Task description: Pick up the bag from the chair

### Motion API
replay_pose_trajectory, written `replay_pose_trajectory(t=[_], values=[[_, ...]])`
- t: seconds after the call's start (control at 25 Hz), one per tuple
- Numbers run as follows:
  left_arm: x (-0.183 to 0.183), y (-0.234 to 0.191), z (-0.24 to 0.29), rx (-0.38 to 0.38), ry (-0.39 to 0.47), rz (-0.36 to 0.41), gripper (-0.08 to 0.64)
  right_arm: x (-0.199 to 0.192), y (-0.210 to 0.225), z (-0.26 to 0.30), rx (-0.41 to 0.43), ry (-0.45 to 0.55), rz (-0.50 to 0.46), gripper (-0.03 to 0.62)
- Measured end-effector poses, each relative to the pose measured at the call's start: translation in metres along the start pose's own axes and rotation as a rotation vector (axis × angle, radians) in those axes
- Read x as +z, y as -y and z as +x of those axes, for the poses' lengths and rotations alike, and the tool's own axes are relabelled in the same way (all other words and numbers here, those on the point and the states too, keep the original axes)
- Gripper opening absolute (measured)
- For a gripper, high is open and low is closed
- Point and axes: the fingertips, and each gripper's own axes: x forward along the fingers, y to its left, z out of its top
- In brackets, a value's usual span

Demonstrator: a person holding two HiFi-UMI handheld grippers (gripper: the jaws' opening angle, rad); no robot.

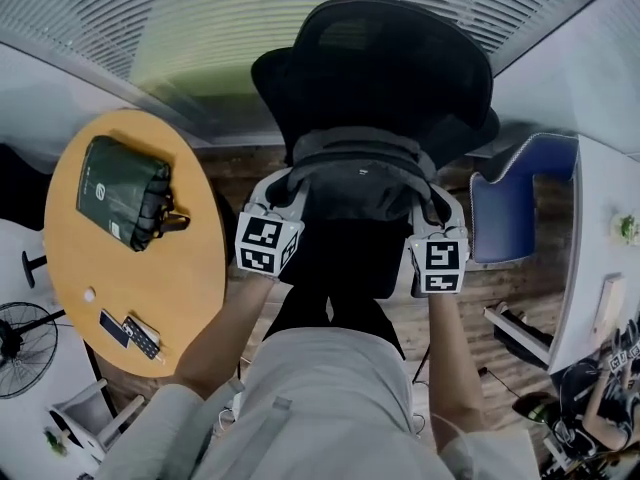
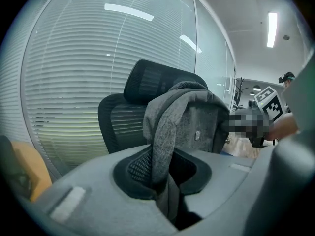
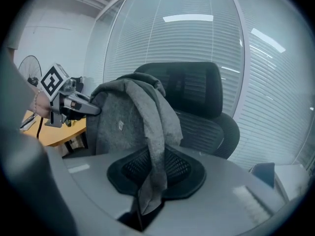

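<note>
A grey fabric bag (image 1: 360, 180) hangs by its two shoulder straps in front of the black mesh office chair (image 1: 385, 63). My left gripper (image 1: 287, 190) is shut on the left strap (image 2: 160, 146), which runs down between its jaws. My right gripper (image 1: 430, 203) is shut on the right strap (image 3: 152, 146) in the same way. In the left gripper view the bag's body (image 2: 197, 127) stands before the chair's headrest (image 2: 150, 82), with the right gripper (image 2: 268, 104) beyond it. The right gripper view shows the bag (image 3: 115, 124), the chair (image 3: 197, 95) and the left gripper (image 3: 61, 95). The bag's underside is hidden.
A round wooden table (image 1: 175, 288) at the left carries a dark green pouch (image 1: 122, 190) and small devices (image 1: 132, 333). A blue chair (image 1: 510, 208) and a white desk (image 1: 600, 258) stand at the right. A fan (image 1: 20, 348) is at the lower left. A glass wall with blinds (image 1: 200, 28) runs behind the chair.
</note>
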Motion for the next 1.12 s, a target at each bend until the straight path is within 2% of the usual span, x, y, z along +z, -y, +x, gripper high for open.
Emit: replay_pose_trajectory(t=[0.92,1.12], values=[[0.084,0.018,-0.082,0.018,0.128,0.004,0.058,0.087,-0.006,-0.079,-0.019,0.111,0.016,0.060],[0.101,0.023,-0.099,0.014,0.148,-0.016,0.058,0.106,-0.007,-0.098,-0.023,0.134,0.012,0.060]])
